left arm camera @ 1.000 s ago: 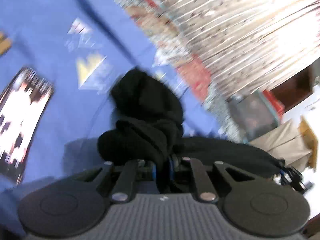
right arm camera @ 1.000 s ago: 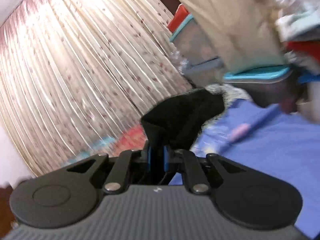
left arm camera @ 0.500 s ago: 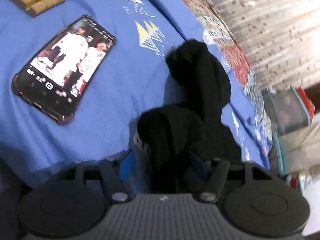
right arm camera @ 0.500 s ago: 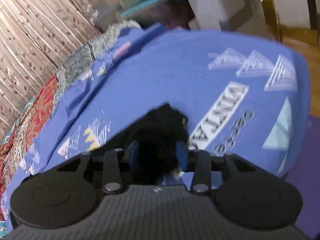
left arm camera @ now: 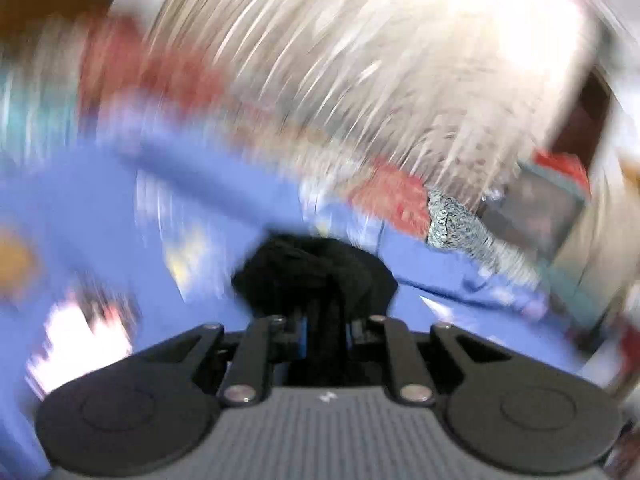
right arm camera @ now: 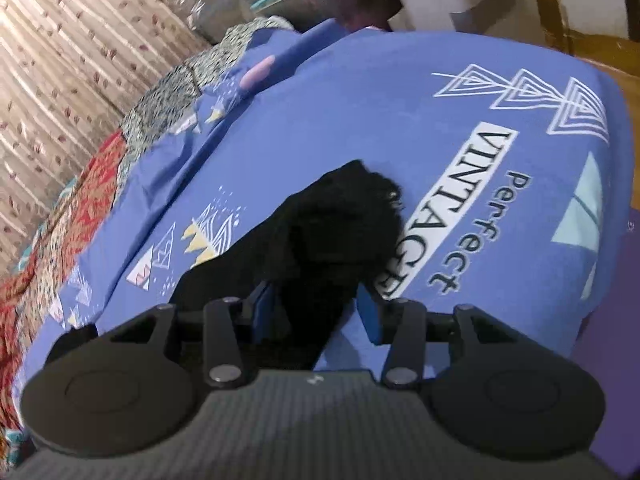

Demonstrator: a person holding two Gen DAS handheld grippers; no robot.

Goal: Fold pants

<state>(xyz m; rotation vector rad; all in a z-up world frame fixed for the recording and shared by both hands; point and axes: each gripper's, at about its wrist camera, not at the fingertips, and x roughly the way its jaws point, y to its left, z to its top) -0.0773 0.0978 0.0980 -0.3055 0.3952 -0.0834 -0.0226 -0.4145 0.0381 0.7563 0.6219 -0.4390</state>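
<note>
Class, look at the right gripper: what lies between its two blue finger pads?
In the right wrist view, a bunch of the black pants lies between the open right gripper pads, over the blue sheet.

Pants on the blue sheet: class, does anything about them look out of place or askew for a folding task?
Yes. The black pants lie bunched in a lump on the sheet, not flat. The right claw is open around them; the left claw pinches a wad, though that view is badly blurred.

Each gripper, left gripper [left arm camera: 326, 326] and right gripper [right arm camera: 316, 312], has a grey ribbed body with a small white mark at its front edge. Flanking that mark sit two black round discs, black link arms with silver screws, and blue finger pads [right arm camera: 262, 310].
</note>
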